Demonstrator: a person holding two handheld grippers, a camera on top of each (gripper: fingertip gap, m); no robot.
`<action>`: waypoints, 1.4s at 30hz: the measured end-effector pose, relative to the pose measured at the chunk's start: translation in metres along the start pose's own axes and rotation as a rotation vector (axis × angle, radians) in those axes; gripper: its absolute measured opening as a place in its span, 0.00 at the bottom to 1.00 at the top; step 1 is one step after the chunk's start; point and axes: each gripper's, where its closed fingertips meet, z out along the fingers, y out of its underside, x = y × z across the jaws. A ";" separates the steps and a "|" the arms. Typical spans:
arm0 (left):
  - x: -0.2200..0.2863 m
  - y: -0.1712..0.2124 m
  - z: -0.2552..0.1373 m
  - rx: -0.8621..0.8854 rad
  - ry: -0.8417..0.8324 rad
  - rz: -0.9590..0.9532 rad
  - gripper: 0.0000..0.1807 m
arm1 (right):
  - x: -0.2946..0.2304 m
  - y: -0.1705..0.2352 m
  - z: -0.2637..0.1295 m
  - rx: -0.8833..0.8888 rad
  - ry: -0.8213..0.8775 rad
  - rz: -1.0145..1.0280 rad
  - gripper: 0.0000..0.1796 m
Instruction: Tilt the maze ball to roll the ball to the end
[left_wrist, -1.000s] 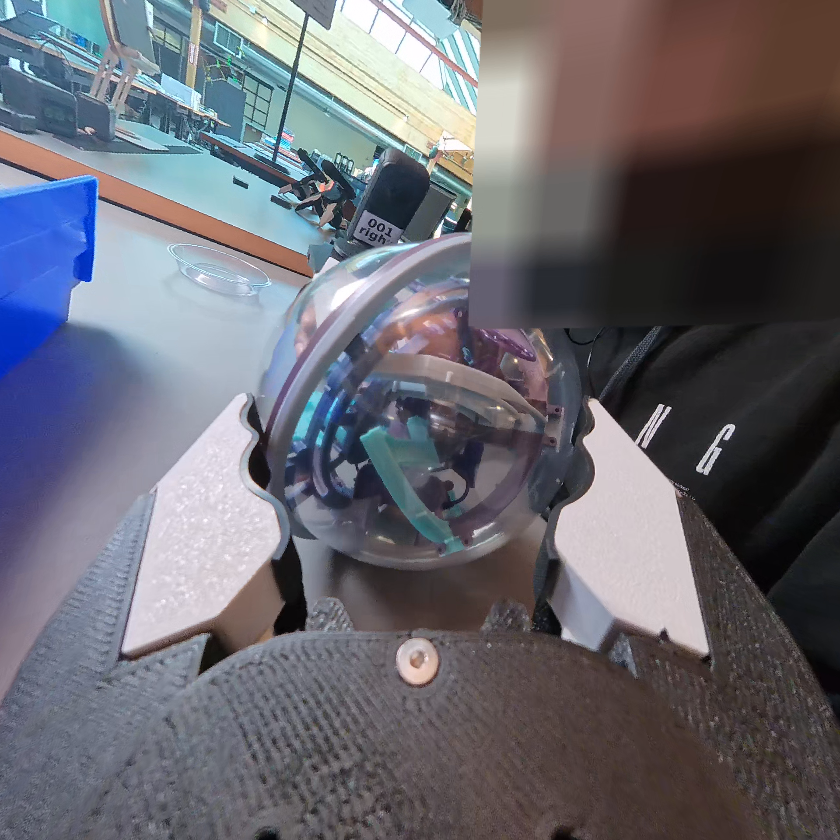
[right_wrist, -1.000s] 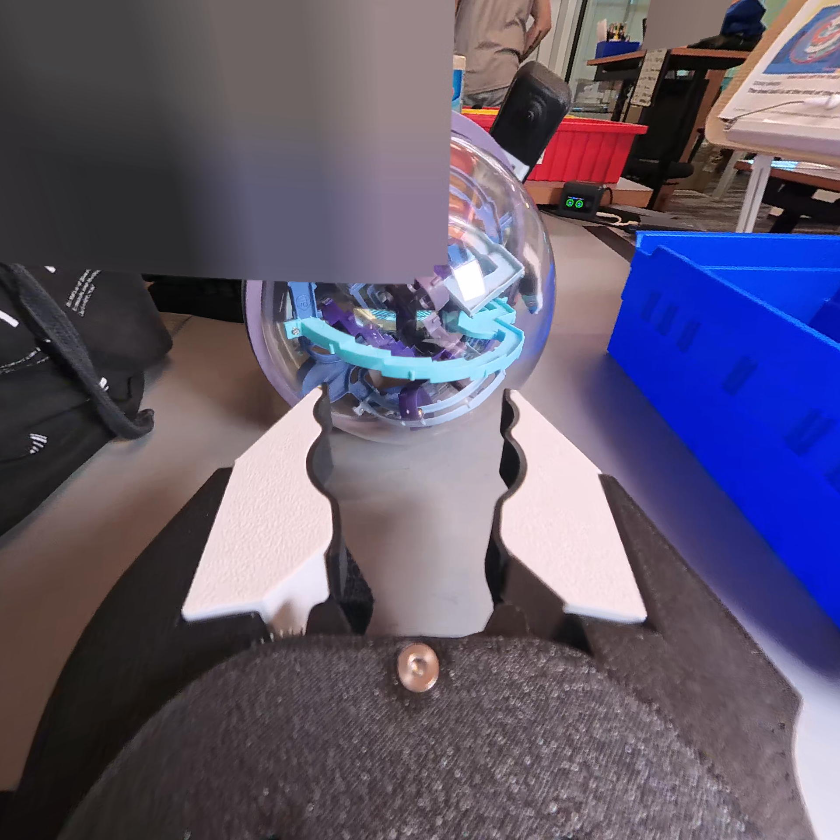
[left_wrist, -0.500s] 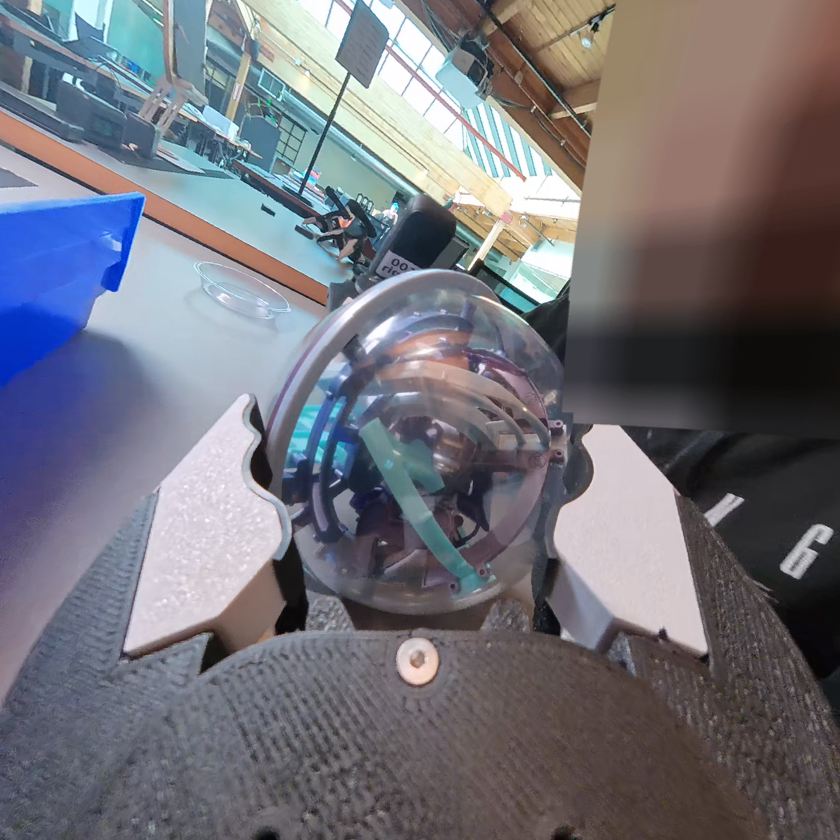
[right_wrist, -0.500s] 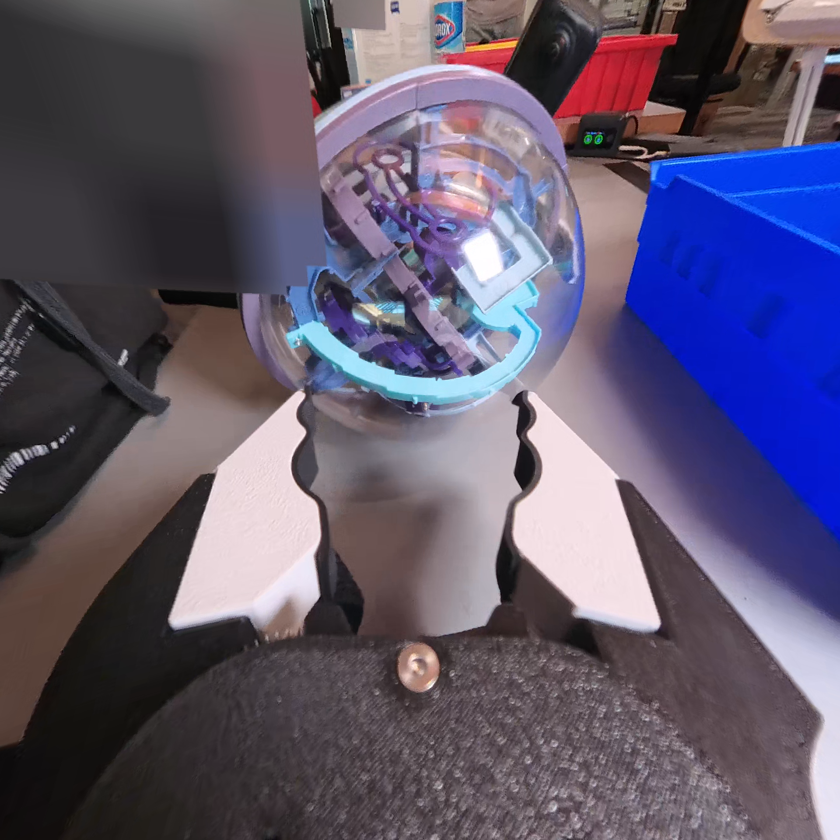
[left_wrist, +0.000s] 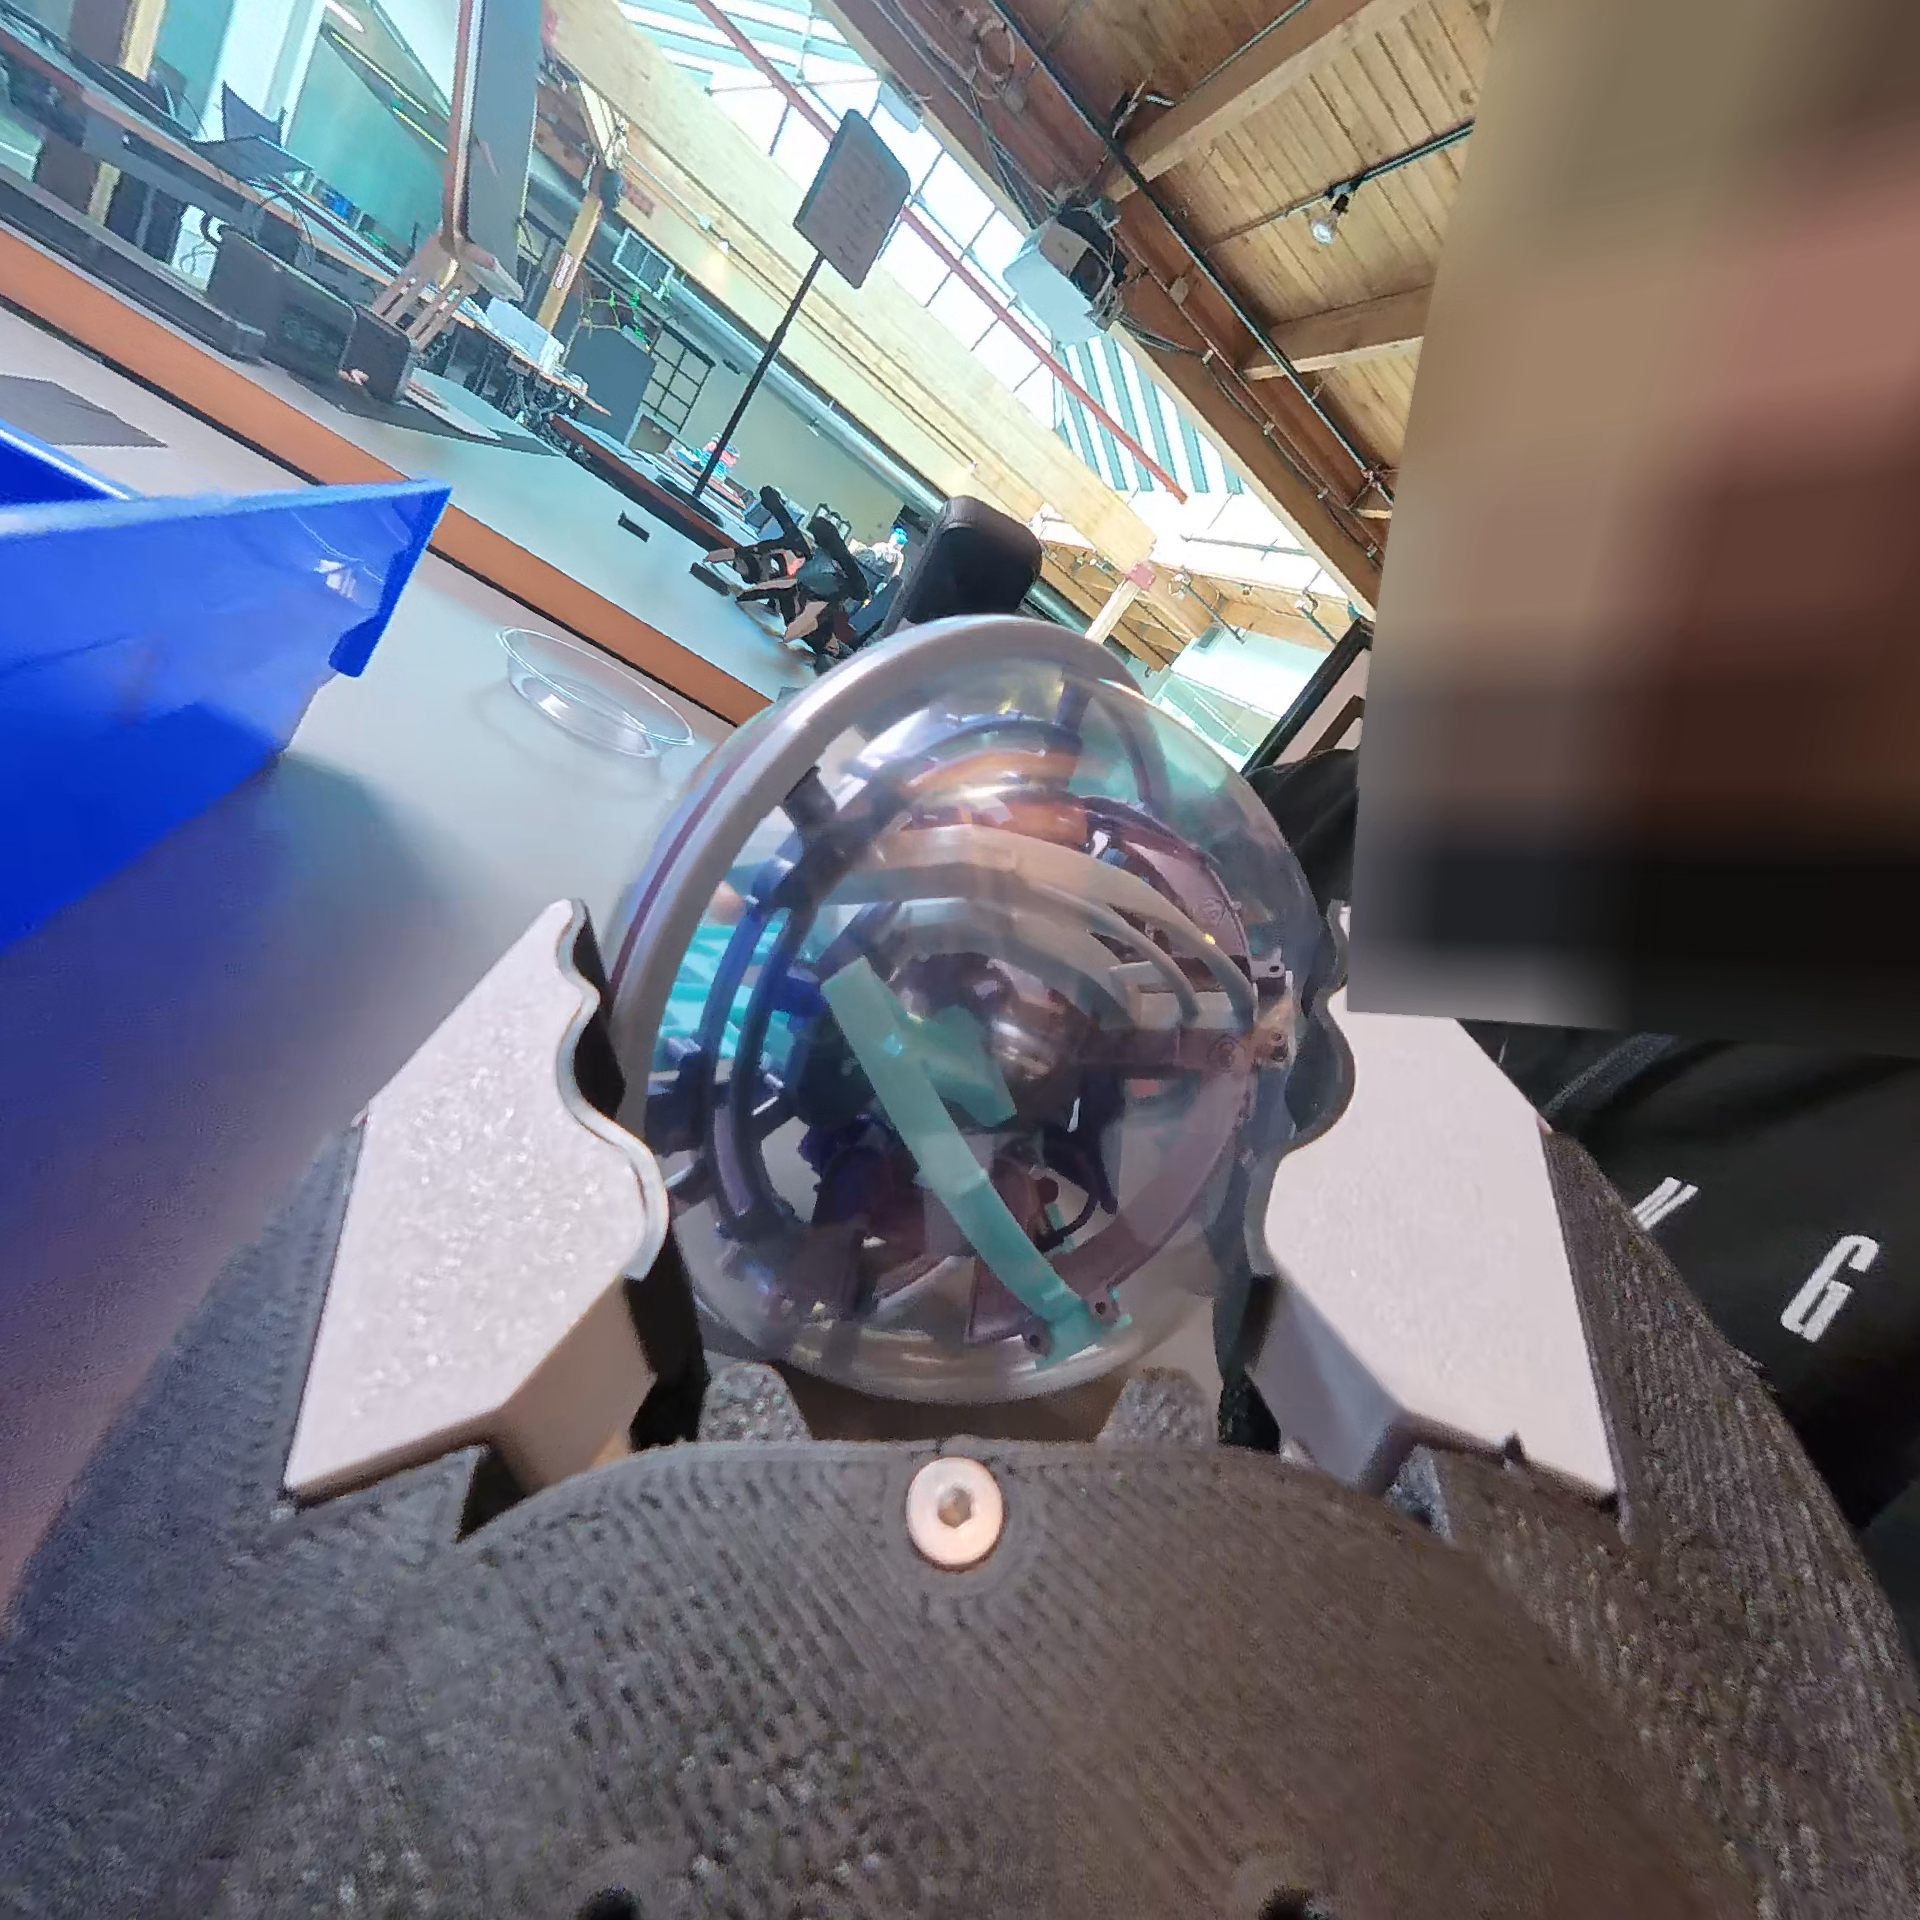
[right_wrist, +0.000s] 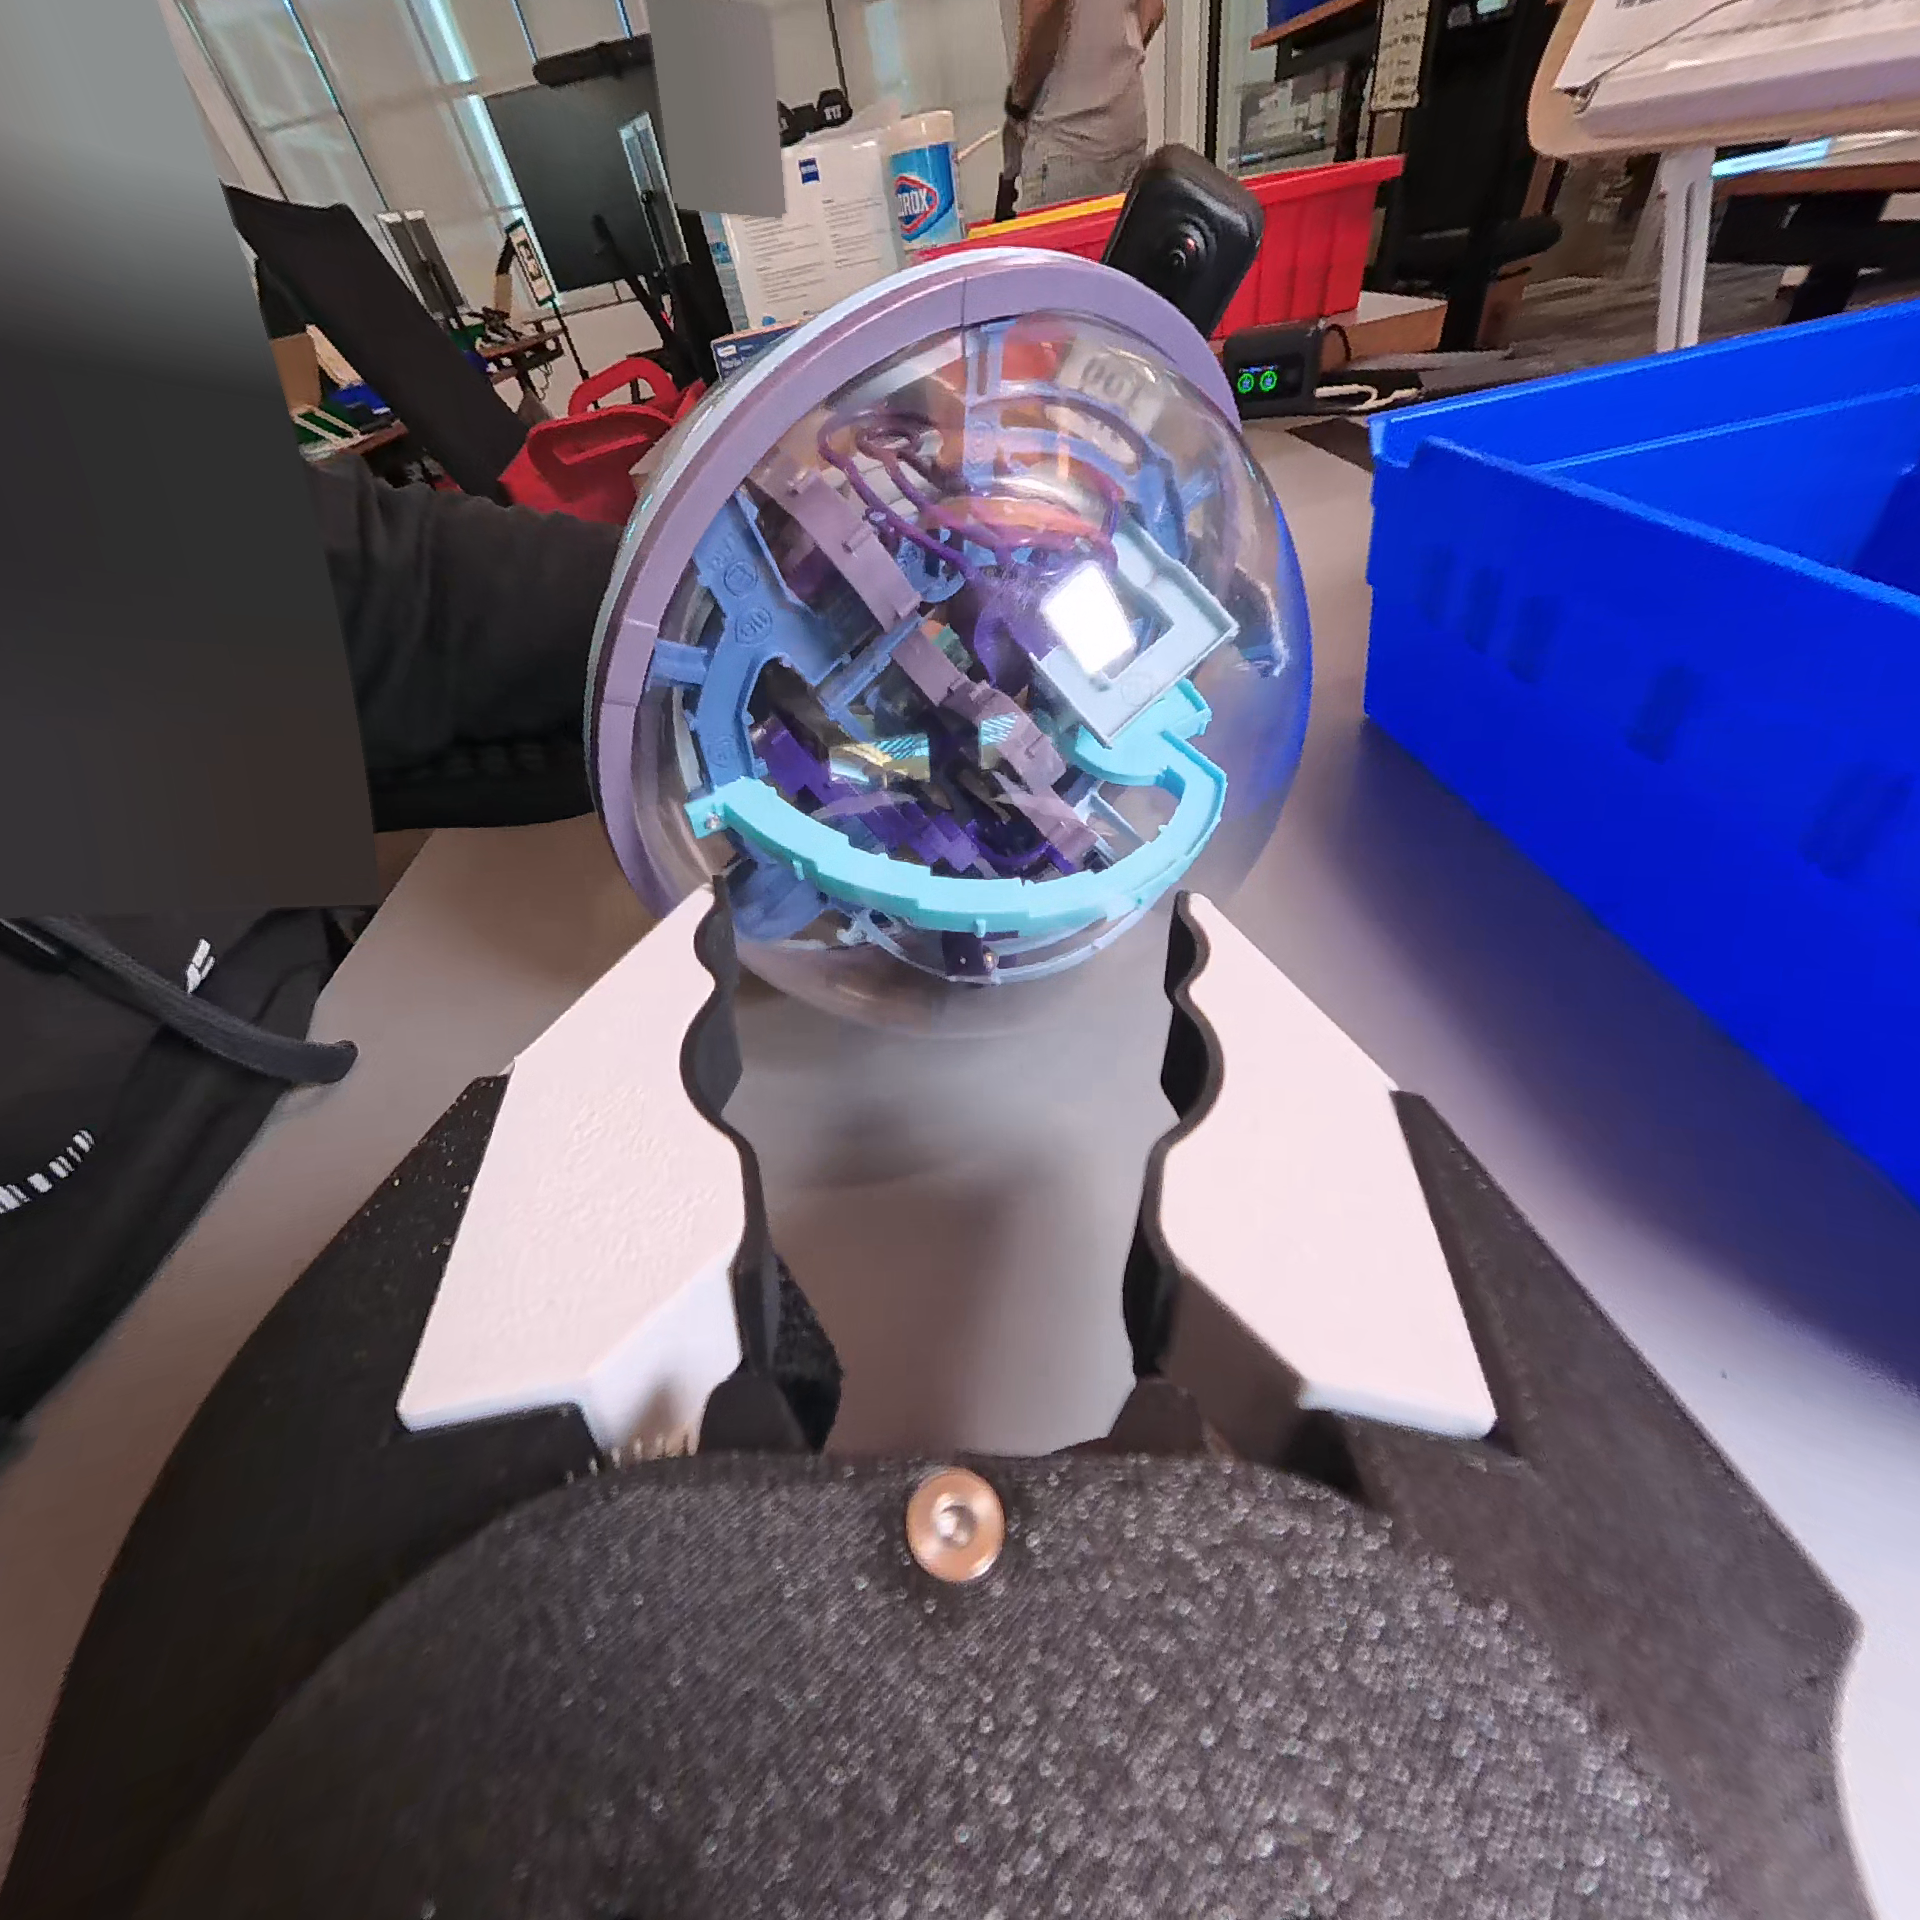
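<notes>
In my left wrist view the left gripper has its jaws clenched on the maze ball, one finger pressed to each flank of the clear sphere at centre frame. The ball sits tilted, its grey seam ring running from lower left up to the top. I cannot pick out the small ball among the teal and purple tracks inside.

In the right wrist view the maze ball fills the centre, raised above the grey tabletop, its shadow lying below it. The right gripper has its jaws spread apart; the fingertips reach just under the sphere's lower curve, and I cannot tell whether they touch it.

A blue bin stands at the right of that frame, its near wall beside the ball with a strip of bare tabletop between. In the left view the blue bin is at the left edge, and a clear dish lies beyond, well apart. A person's black garment borders the lower left.
</notes>
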 end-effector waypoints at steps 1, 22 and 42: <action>-0.001 0.000 0.002 -0.002 0.001 0.008 0.73 | 0.000 -0.001 -0.002 0.007 0.002 0.001 0.46; 0.020 0.000 -0.043 -0.002 0.107 0.120 0.59 | -0.029 -0.024 0.016 0.087 0.051 -0.221 0.41; -0.003 -0.023 -0.032 0.082 -0.020 0.045 0.53 | 0.009 -0.012 0.008 0.082 0.074 -0.011 0.41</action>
